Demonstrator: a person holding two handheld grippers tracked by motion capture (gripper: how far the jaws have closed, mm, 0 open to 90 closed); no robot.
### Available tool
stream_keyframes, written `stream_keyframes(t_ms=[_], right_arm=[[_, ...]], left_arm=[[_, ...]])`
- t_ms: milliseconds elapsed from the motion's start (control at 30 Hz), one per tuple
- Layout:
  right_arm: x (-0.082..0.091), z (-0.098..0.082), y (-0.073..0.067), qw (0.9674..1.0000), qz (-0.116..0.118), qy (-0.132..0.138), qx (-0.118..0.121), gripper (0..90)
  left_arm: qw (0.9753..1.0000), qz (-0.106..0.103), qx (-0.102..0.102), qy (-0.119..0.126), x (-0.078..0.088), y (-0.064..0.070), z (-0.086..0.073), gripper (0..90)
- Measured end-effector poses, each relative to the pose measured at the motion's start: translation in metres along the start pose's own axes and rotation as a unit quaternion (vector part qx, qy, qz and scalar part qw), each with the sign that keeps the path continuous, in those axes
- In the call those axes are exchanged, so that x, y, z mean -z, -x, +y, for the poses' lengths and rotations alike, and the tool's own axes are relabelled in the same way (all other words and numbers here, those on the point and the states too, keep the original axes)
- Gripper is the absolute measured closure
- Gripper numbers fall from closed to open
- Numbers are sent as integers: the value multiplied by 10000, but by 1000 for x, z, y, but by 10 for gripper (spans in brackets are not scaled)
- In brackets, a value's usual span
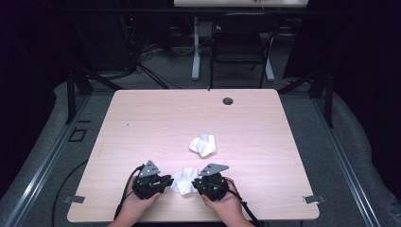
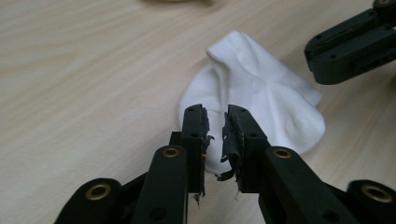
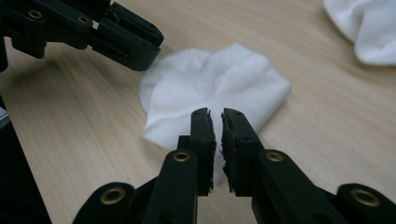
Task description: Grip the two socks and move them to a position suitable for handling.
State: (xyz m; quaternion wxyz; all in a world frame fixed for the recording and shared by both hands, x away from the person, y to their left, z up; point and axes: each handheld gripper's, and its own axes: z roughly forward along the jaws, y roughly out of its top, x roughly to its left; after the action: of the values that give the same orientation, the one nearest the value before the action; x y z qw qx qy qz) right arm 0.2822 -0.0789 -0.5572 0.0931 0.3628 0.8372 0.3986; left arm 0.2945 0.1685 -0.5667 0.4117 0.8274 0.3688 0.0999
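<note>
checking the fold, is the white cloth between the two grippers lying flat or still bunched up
Bunched. The white cloth lies in a rumpled mound with raised creases, not flat on the table.

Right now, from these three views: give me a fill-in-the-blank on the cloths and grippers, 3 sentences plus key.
1. The number of white cloths on the wooden table is ____.
2. The near white cloth lies between the left gripper and the ____ gripper.
3. In the left gripper view, the jaws stand slightly apart, and what lies behind the gap is the ____.

Missing words: two; right; white cloth
</note>
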Motion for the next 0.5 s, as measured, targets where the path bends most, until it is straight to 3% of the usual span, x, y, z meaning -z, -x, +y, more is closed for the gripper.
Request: stream_keyframes(t_ms=[67,167,367,500], right_arm=[[0,6,-4,10000,27,42,47,806],[-6,17,-11,9998,110,48,161,778],[-25,27,-23,9995,146,0,284,764],[-42,29,-29,9992,105,-116,369,760]], left_arm=[[9995,13,237,219,8,-9,1,734],[9985,191,341,385,17,-20,1,701],[9969,368,532,441,25,-33,-2,687],[9968,446,541,391,23,-37,-3,682]])
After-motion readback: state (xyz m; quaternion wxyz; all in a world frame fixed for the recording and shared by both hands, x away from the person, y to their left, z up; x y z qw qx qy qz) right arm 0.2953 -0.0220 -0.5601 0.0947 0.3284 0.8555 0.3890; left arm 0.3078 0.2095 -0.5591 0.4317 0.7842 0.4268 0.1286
